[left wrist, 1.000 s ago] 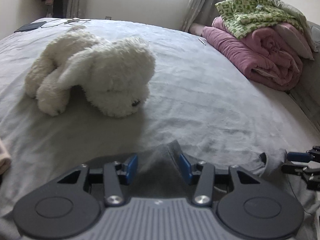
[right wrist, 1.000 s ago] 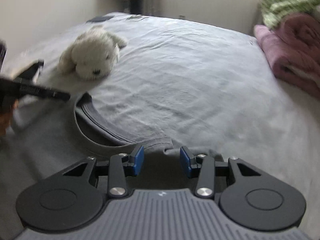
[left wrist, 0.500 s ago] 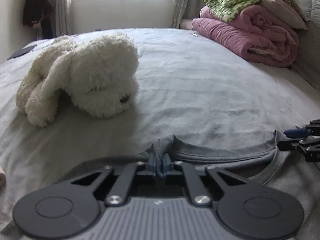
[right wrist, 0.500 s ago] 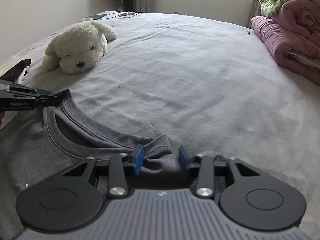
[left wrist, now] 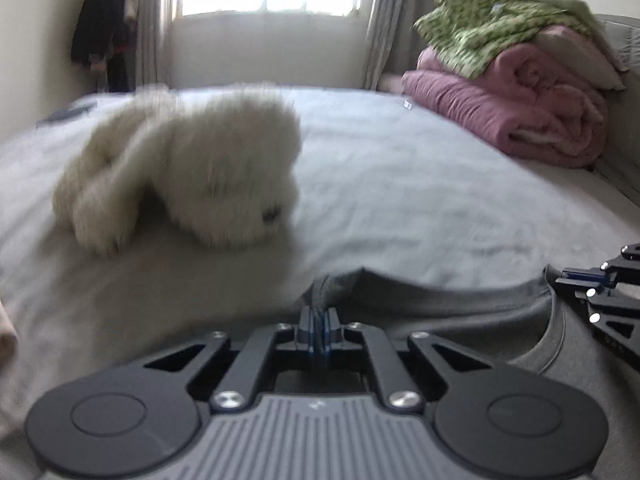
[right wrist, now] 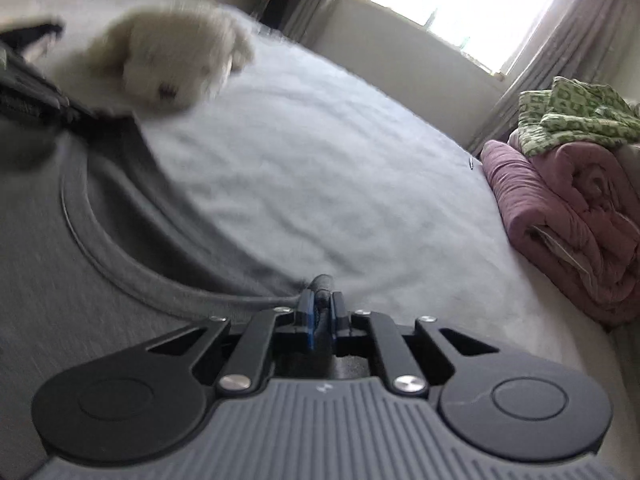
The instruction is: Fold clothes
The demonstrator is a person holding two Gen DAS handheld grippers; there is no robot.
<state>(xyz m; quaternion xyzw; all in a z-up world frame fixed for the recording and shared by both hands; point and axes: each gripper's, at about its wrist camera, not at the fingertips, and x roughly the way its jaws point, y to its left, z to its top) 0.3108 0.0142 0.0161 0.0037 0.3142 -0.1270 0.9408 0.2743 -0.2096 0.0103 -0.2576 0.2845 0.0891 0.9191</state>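
Grey bedding (left wrist: 400,184) fills both views, a wide bed running back to a bright window, with a rolled pink quilt (left wrist: 512,120) and a green patterned cloth (left wrist: 492,28) stacked at its right edge. On the left half of the bed lies a white plush dog (left wrist: 180,176), blurred in both pictures.

Nearest the cameras is a dark grey T-shirt (right wrist: 48,280), lying on the bed with its neckline towards the far side. Its long line for the coming move is the shoulder edge, running left to right across the views, with the collar curve (right wrist: 104,256) between the two grippers.

At the left end of that edge, the left gripper (left wrist: 319,334) is pressed together on a bunched ridge of the shirt's cloth, which pokes up just past the blue pads. At the right end, the right gripper (right wrist: 321,316) is closing on its own pinch of fabric, a small roll of cloth showing between and just beyond the pads (they already look to be bearing on it).

So each hand is at its own shoulder, neither nearer the whole garment than the other, and the shirt's body lies back towards the person, out of sight below both cameras. I judge that the next move, a lift or a fold, turns on both ends travelling together along that shoulder line.
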